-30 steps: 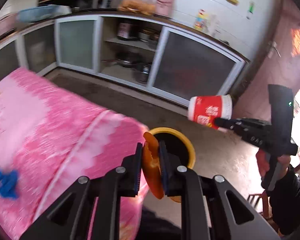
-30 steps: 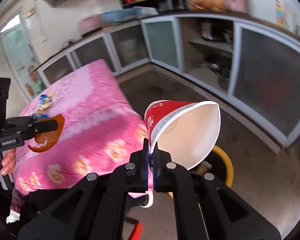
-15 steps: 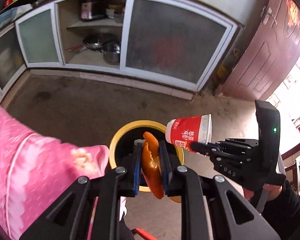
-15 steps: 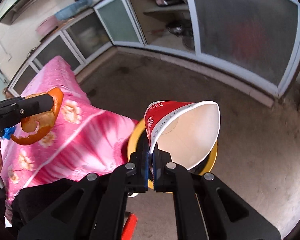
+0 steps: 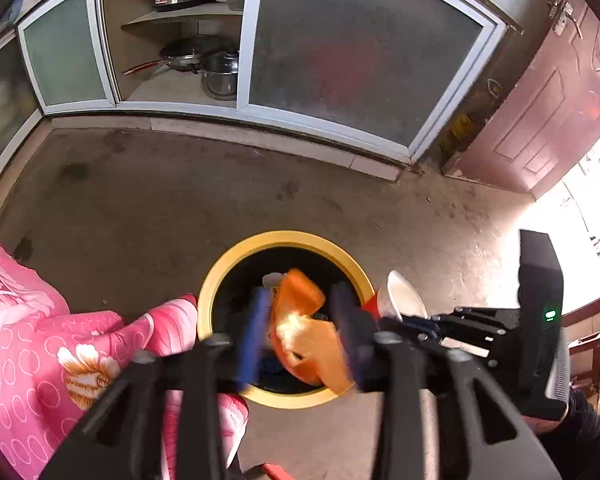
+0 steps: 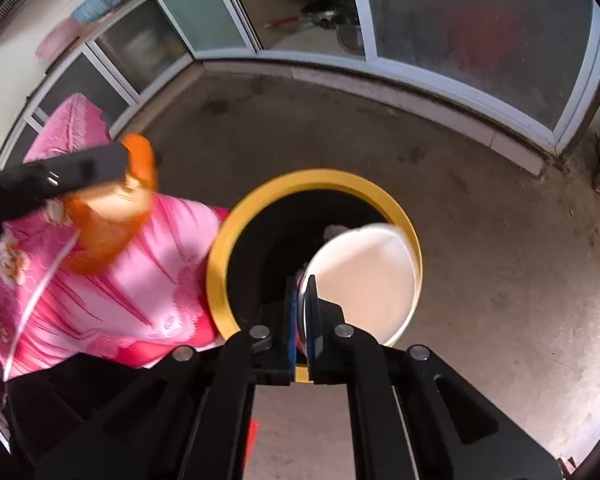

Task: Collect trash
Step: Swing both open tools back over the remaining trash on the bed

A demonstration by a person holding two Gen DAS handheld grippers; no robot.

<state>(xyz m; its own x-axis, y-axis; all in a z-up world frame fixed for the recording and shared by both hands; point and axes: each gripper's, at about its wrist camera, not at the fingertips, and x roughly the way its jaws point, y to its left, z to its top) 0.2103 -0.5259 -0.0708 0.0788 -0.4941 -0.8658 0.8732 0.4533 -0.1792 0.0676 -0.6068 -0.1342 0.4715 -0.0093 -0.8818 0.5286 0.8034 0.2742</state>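
Over the yellow-rimmed bin [image 5: 220,280], the left gripper [image 5: 300,312] has just been opening: its fingers [image 5: 252,320] stand apart, the orange peel [image 5: 304,328] loose between them. The right gripper [image 6: 302,308] is clamped on the paper cup [image 6: 364,276] rim, above the bin's mouth

light: daylight, glare right | blur: left tool [image 5: 300,320] | edges: fisheye-bent

Bare, stained concrete floor [image 5: 172,200] carrying a yellow-rimmed bin [image 5: 236,258], which stands just beside a table under pink floral cloth [image 6: 132,280].
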